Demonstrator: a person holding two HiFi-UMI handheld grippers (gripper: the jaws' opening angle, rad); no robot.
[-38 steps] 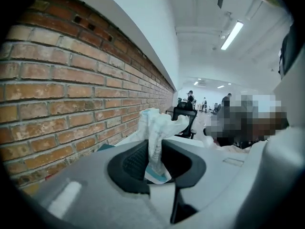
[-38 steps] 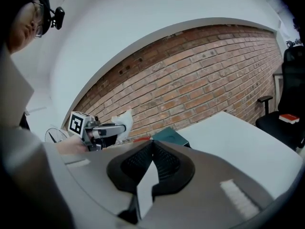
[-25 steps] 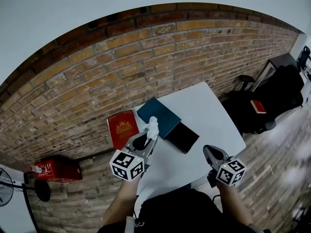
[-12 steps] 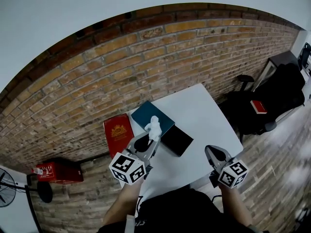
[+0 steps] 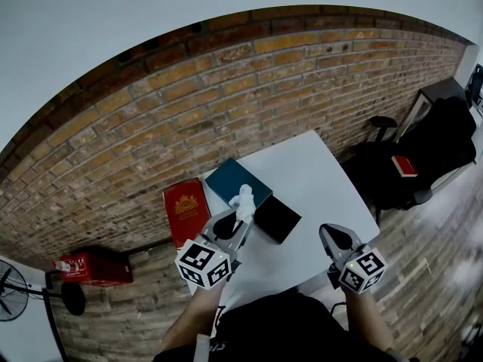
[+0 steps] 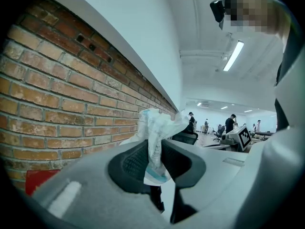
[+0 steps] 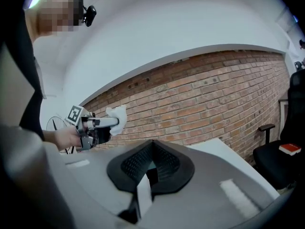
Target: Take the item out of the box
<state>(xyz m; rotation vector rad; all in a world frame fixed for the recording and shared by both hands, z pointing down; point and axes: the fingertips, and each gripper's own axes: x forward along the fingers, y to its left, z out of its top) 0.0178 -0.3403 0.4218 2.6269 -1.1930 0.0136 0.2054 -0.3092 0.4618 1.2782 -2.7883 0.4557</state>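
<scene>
**A:** Far left, at eight o'clock from your left gripper (image 5: pixel 240 220), a red carton (image 5: pixel 90 266) sits on the floor against the rough brick wall (image 5: pixel 226 96). Nearer, at ten o'clock, a flat red box (image 5: pixel 186 206) with a gold crest lies just beside the left edge of the smooth white table (image 5: pixel 324 172).

**B:** Your left gripper's ribbed black pads (image 6: pixel 131 163) are pinching the item (image 6: pixel 156 130). It is a crumpled white packet, thin and crinkly, with a teal band at its lower end. You hold it up in the air, off the table and out of the box.

**A:** From your head camera, the packet's bunched top pokes out at twelve o'clock from the jaws, in front of a flat, matte teal slab (image 5: pixel 226 178). Whether that is a lid or a box, I can't tell. At four o'clock from the packet lies the black box (image 5: pixel 278 219), square-cornered and dark.

**B:** Your right gripper (image 5: pixel 330 236), at three o'clock from the left one, has its jaws pressed together with nothing between them. It hangs over the table's near edge.

**A:** Far right, at two o'clock, stands a black office chair (image 5: pixel 377 176), with a small red book (image 5: pixel 401 166) lying on a black seat just beside it.
</scene>
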